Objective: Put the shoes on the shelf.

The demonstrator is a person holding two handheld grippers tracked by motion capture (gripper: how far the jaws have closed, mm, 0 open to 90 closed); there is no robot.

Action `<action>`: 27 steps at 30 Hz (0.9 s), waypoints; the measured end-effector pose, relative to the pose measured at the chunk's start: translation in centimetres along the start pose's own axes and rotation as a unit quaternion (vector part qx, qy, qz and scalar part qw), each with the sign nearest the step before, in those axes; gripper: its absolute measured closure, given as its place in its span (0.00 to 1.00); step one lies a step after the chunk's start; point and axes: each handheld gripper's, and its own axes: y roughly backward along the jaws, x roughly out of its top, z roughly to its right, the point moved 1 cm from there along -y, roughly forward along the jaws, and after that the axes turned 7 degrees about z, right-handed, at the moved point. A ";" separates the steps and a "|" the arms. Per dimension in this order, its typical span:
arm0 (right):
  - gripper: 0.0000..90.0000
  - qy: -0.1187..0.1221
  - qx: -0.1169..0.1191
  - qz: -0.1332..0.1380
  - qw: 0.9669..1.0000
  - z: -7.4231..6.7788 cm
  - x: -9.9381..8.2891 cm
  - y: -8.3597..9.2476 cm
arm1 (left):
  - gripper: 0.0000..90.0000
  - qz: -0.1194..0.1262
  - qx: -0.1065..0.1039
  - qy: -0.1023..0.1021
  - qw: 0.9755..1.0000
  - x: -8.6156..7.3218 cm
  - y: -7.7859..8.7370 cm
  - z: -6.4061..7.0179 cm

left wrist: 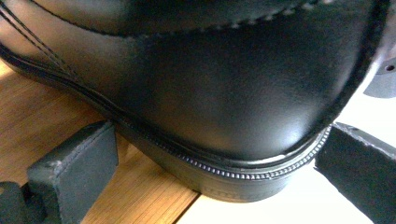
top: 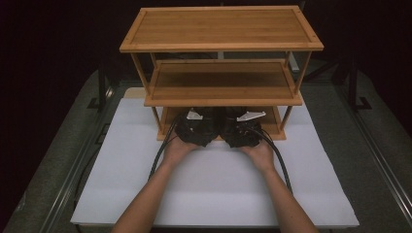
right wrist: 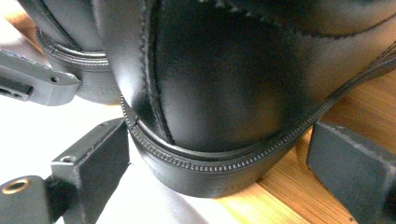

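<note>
Two black leather shoes stand side by side at the front of a bamboo rack's bottom shelf (top: 278, 130). The left shoe's heel (left wrist: 219, 84) sits between the jaws of my left gripper (left wrist: 219, 140), which press its sole on both sides. My right gripper (right wrist: 222, 140) holds the right shoe's heel (right wrist: 224, 79) the same way, with the jaws wide. Both heels hang over the shelf's front edge above the white board (top: 218, 184). In the high view the left gripper (top: 197, 127) and the right gripper (top: 241, 128) sit close together under the middle shelf, and the shoes are mostly hidden.
The rack has a wide top shelf (top: 221, 29) and a middle shelf (top: 221, 80), both bare. The middle shelf hangs low over both grippers. Cables trail back along both forearms. Metal rails (top: 374, 145) run beside the board.
</note>
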 end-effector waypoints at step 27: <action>0.02 -0.006 -0.014 0.002 1.000 0.6 -0.7 4.8 | 0.00 0.025 -0.010 -0.010 1.000 -0.2 5.0 0.2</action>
